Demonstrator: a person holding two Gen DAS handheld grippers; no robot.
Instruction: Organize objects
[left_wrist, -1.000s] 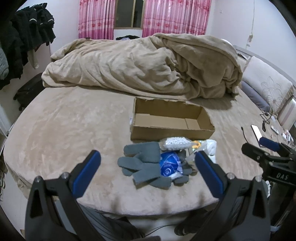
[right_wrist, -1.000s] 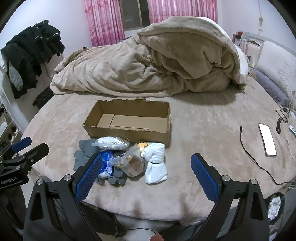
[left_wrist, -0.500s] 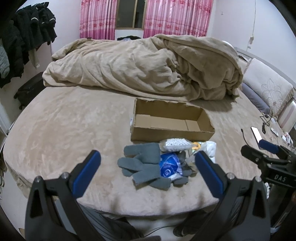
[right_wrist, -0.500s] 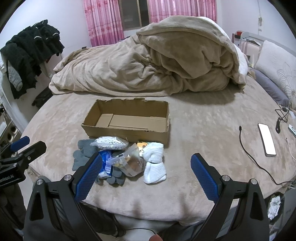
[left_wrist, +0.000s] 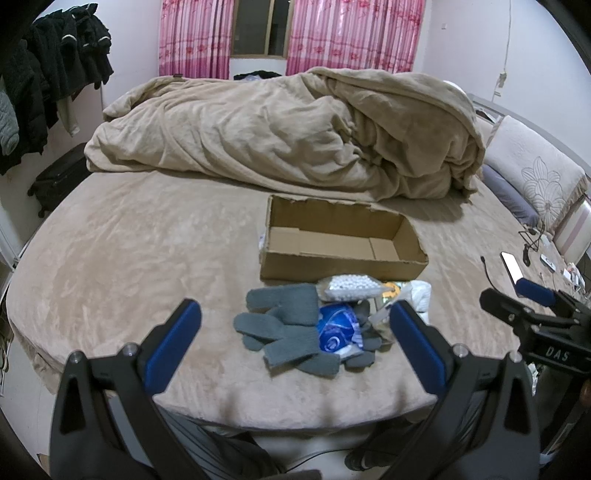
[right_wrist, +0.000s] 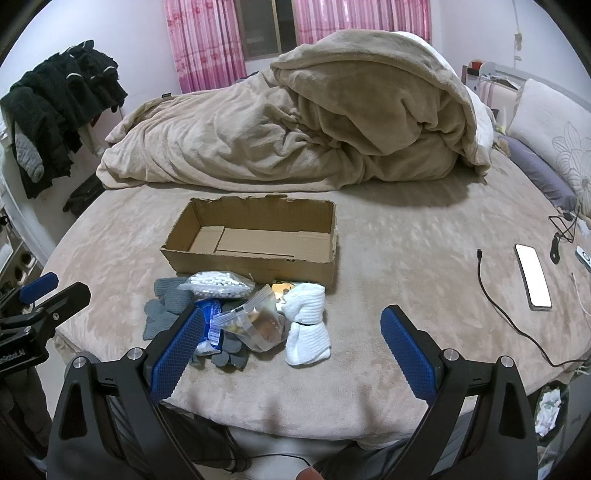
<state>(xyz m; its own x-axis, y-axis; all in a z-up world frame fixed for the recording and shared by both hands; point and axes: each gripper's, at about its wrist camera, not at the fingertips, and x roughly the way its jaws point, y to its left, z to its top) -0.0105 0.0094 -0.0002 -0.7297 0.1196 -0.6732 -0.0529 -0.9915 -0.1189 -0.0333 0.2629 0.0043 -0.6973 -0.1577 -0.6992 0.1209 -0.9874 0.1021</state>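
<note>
Cardboard box (right_wrist: 255, 240) sits open and empty on the bed (right_wrist: 406, 240), with a small pile touching its near wall: grey gloves (left_wrist: 284, 325), bag of white beads (right_wrist: 216, 284), blue packet (left_wrist: 338, 328), clear zip bag (right_wrist: 255, 325), rolled white socks (right_wrist: 306, 328). Left gripper (left_wrist: 291, 347) and right gripper (right_wrist: 291, 347) both hang off the bed's near edge, jaws wide apart, nothing held. Phone (right_wrist: 533, 275) and cable (right_wrist: 506, 310) lie well right of the pile.

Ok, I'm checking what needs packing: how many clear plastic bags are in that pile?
2. A bag of white beads lies against the cardboard box front; a zip bag sits just nearer, left of the white towel roll. More may hide underneath.
</note>
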